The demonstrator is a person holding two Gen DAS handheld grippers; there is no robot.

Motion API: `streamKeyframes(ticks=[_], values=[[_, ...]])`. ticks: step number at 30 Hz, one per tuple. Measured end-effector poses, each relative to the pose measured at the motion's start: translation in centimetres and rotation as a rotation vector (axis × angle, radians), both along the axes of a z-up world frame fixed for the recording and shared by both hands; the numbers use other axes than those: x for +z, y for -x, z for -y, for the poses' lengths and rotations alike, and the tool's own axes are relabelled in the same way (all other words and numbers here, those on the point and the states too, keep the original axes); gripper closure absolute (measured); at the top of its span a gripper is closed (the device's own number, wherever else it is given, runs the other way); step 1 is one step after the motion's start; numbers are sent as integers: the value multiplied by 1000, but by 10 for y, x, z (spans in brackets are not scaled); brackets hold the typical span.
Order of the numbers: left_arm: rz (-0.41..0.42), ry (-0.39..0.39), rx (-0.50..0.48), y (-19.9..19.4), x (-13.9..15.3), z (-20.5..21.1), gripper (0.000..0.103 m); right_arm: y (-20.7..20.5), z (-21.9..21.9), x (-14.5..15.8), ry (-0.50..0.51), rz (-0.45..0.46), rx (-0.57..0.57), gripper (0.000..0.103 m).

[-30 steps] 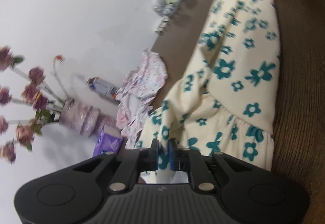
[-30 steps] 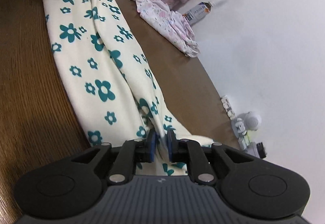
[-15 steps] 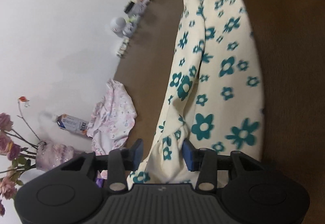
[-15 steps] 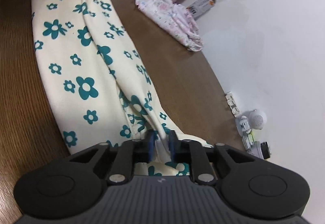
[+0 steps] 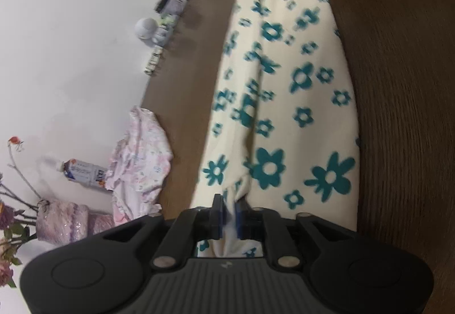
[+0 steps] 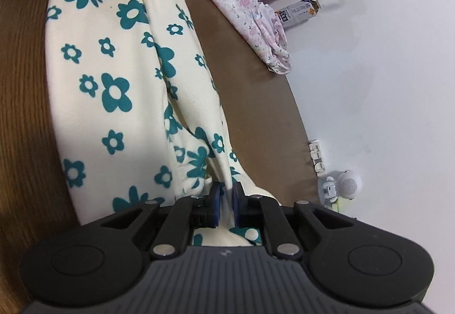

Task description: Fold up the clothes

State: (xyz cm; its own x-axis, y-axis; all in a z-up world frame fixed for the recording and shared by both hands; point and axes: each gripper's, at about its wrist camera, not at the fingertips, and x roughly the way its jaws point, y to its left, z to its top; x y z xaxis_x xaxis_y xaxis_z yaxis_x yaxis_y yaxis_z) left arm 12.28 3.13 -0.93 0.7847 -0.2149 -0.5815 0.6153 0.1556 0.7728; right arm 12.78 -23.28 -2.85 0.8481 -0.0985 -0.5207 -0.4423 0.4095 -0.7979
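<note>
Folding barely begun: flowered garment (image 5: 287, 103) lies full length; left gripper (image 5: 229, 214) just reclamped, right gripper (image 6: 226, 201) pinching opposite ends.

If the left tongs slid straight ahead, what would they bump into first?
Probably just more of the cream garment with teal flowers they already pinch; it stretches ahead over the brown wooden table. Depth is unclear.

Both wrist views face each other closely along one floral garment (image 5: 298, 86).

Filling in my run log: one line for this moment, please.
step: fold | left claw: shut on dress | right claw: shut on dress | table
</note>
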Motion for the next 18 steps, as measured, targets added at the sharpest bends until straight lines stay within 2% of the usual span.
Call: streamKeyframes(ticks=[3,4,7,10,14,15,18], values=[[-19,93,18,2,19,-8,88,3,8,15,-97,8,-48,86],[-29,133,27,3,27,-11,85,5,12,22,-143,10,-68,80],[-47,267,55,3,48,-13,76,9,33,48,-341,-10,-158,78],[-52,386,117,-3,60,0,74,6,59,70,-578,-31,-278,72],[-113,434,135,-3,56,22,72,-17,87,89,-874,-61,-453,67],[-126,434,136,-2,54,28,71,-24,93,91,-919,-70,-483,67],[-131,443,145,-2,57,56,69,-33,94,91,-836,-58,-486,68]])
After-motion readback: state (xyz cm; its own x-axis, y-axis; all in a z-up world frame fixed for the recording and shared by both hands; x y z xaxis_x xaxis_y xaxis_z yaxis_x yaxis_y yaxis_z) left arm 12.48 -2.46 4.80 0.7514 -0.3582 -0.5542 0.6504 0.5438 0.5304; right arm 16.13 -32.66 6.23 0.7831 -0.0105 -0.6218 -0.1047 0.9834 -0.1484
